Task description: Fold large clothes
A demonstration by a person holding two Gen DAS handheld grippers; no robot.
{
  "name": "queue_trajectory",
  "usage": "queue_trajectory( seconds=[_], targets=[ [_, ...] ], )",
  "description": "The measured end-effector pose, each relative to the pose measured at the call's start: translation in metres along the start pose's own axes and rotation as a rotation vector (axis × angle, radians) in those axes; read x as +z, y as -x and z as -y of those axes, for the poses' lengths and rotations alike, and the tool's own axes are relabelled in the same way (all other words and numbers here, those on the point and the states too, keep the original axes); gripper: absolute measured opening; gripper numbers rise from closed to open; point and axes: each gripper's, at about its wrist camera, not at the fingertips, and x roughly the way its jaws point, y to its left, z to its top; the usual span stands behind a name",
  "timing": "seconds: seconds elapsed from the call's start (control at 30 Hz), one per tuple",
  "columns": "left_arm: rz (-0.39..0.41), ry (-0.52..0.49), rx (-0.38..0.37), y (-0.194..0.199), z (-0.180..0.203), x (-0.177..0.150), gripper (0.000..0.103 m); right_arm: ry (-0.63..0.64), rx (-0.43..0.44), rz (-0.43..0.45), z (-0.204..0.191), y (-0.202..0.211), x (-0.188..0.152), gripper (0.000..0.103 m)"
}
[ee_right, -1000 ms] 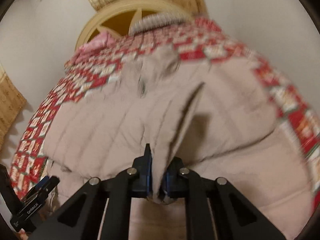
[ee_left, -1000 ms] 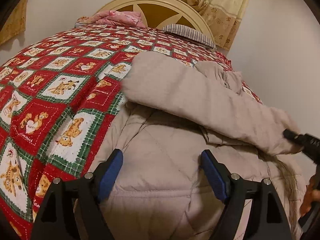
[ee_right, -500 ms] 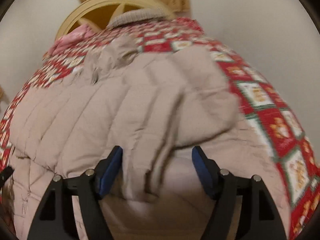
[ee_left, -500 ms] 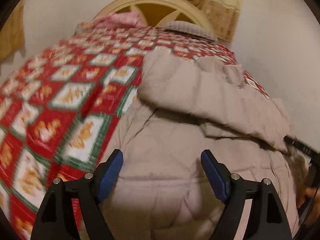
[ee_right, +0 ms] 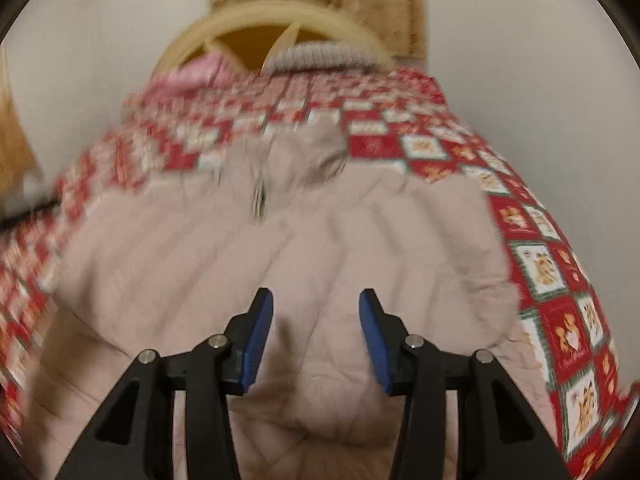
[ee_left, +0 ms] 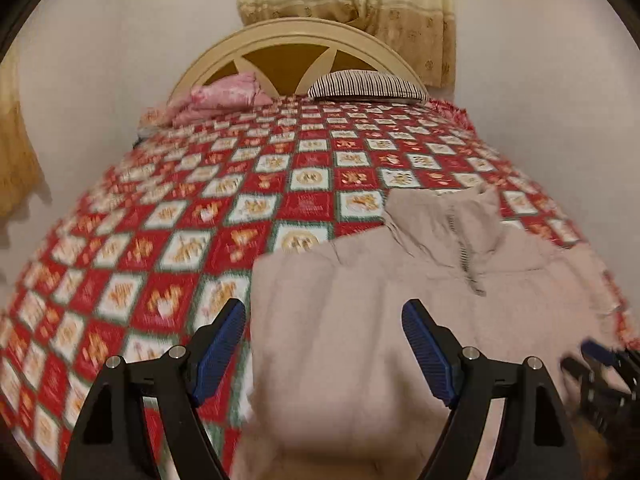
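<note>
A beige quilted jacket (ee_left: 420,264) lies spread on the bed, collar and zipper (ee_left: 460,220) pointing toward the headboard. My left gripper (ee_left: 324,312) hovers above the jacket's left side, open, with nothing between its blue pads. The right gripper (ee_left: 600,354) shows as a blur at that view's right edge. In the right wrist view the right gripper (ee_right: 316,300) hangs over the jacket's (ee_right: 280,240) lower middle. Its jaws are closing but still stand apart, and no cloth is pinched between them. The sleeve folded inward lies on the jacket's right side (ee_right: 452,248).
A red, white and green checked quilt (ee_left: 200,220) covers the bed. By the cream headboard (ee_left: 296,40) rest a pink folded cloth (ee_left: 224,98) and a striped pillow (ee_left: 368,86). A yellow curtain (ee_left: 360,0) hangs behind. White walls flank the bed.
The right gripper let go of the jacket fold it pinched, opened wide, then narrowed. The freed sleeve now lies on the jacket. The left gripper rose and drew back, still open.
</note>
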Motion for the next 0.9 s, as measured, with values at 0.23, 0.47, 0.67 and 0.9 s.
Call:
queue_trajectory(
  seconds=[0.23,0.47,0.67,0.9],
  targets=[
    [-0.15,0.1,0.061,-0.09,-0.012,-0.044,0.083,-0.108,-0.046,-0.043,0.045,-0.034,-0.024,0.043],
    [-0.174,0.285,-0.048,-0.097,-0.046,-0.062,0.088,-0.122,-0.027,-0.056,0.051,-0.038,-0.023,0.044],
    [0.017,0.356,-0.005,-0.056,-0.056,-0.064,0.088,-0.117,0.0,-0.006,0.045,-0.009,-0.003,0.066],
    [0.281,0.346,0.008,-0.013,-0.059,-0.063,0.088,-0.157,0.061,0.099,0.022,-0.014,0.098,0.099]
  ],
)
